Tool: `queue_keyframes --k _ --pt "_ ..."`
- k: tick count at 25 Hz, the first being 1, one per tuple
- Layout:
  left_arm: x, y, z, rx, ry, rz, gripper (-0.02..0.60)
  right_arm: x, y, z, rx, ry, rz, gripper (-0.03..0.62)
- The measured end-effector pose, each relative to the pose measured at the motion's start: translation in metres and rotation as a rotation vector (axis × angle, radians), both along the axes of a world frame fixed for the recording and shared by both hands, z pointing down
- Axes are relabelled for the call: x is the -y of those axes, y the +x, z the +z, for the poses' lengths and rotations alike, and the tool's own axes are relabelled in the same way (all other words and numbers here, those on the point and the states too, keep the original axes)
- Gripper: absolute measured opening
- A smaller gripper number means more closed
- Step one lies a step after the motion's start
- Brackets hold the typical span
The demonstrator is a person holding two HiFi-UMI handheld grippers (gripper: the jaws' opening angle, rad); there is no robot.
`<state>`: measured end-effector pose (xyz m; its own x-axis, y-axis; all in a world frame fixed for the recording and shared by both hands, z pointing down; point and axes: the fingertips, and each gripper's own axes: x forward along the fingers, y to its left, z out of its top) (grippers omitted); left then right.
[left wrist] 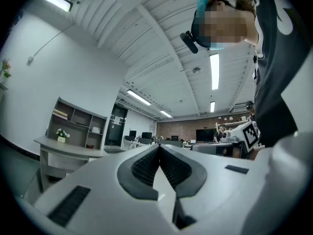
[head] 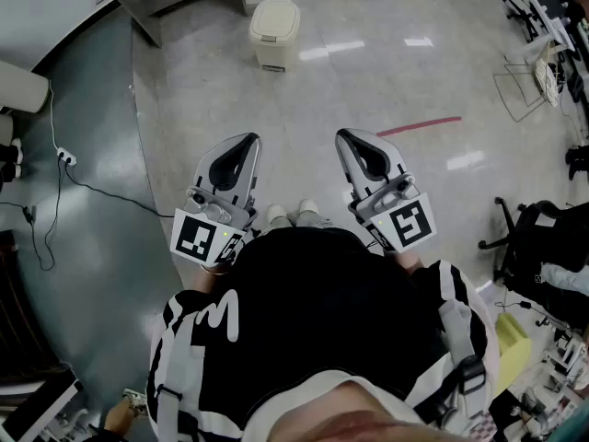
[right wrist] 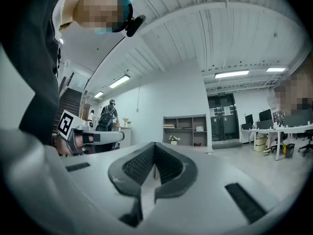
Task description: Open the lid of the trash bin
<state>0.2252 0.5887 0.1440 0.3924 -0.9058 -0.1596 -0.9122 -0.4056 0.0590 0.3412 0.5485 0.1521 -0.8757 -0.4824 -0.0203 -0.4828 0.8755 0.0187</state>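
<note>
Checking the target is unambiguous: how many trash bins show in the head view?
1: the trash bin stands on the floor at the view's top, lid down. Others may sit outside this view.

A red stripe marks the glossy floor; a black cable trails left.

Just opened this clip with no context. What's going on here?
A person stands holding a gripper in each hand, and neither is touching anything. The left gripper and right gripper both point forward with their jaws together and nothing between them. The trash bin sits on the floor well ahead of the person, apart from both grippers. Its lid looks down, so the opening hasn't started.
</note>
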Motion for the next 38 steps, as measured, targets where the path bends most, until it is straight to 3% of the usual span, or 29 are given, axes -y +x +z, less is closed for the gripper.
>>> queue_keyframes --k 9,14,18,38 --pt "-0.001 -0.002 0.000 -0.011 -0.007 -0.005 0.002 -0.003 -0.006 -0.005 0.001 0.023 -0.007 0.009" --pt "-0.004 -0.004 -0.005 -0.020 0.027 0.001 0.002 -0.006 -0.009 0.000 -0.022 0.013 -0.006 0.009" --pt "-0.009 -0.011 0.003 -0.023 -0.022 0.013 0.002 -0.009 -0.018 0.000 -0.013 0.011 0.003 0.009" --pt "-0.038 -0.044 0.020 -0.029 -0.019 0.055 0.002 -0.049 -0.046 0.018 0.037 -0.045 0.069 0.009"
